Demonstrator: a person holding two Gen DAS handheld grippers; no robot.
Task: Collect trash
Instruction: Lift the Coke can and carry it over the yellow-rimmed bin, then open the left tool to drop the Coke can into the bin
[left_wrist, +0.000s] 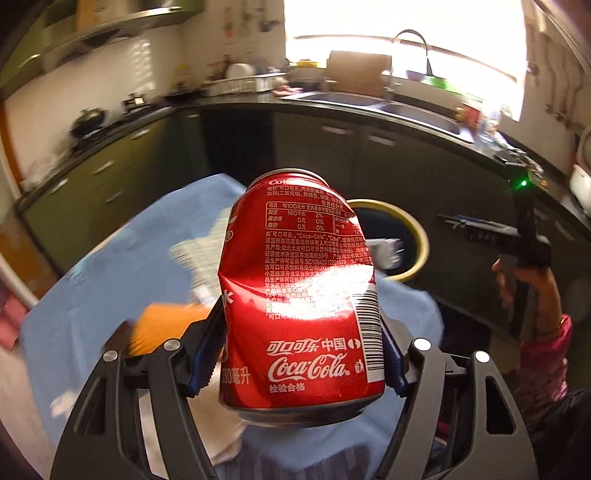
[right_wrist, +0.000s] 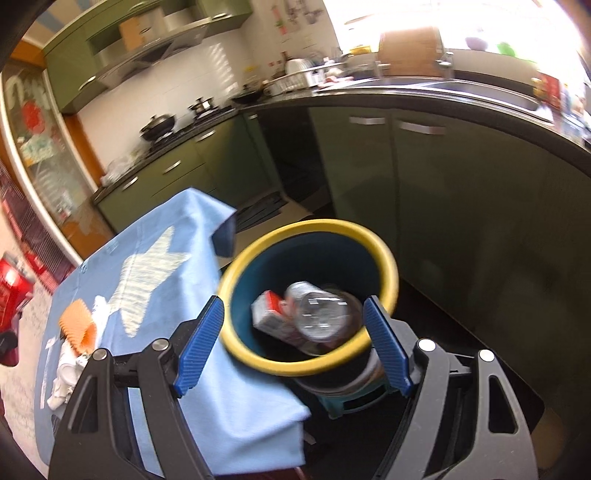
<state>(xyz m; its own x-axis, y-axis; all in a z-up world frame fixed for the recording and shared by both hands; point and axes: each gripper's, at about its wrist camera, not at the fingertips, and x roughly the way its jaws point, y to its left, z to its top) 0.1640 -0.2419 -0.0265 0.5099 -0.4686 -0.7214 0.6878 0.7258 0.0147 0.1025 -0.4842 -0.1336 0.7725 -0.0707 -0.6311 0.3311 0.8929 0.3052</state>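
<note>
My left gripper (left_wrist: 297, 354) is shut on a dented red Coca-Cola can (left_wrist: 299, 291) and holds it upright above the blue-clothed table (left_wrist: 92, 280). The yellow-rimmed dark bin (left_wrist: 410, 229) stands past the table's far right corner. My right gripper (right_wrist: 293, 339) is open and empty above the bin (right_wrist: 310, 295); a clear plastic bottle (right_wrist: 321, 314) and a red-and-white carton (right_wrist: 269, 314) lie inside. The can also shows at the far left of the right wrist view (right_wrist: 13, 288). An orange ridged piece (right_wrist: 75, 323) and crumpled white paper (right_wrist: 64, 376) lie on the table.
Green kitchen cabinets (right_wrist: 443, 192) with a black counter wrap around behind the bin. A sink (left_wrist: 417, 107) sits under the bright window. The bin stands on a small teal stool (right_wrist: 347, 402) beside the table edge. The right gripper's handle and the person's hand (left_wrist: 524, 273) show at right.
</note>
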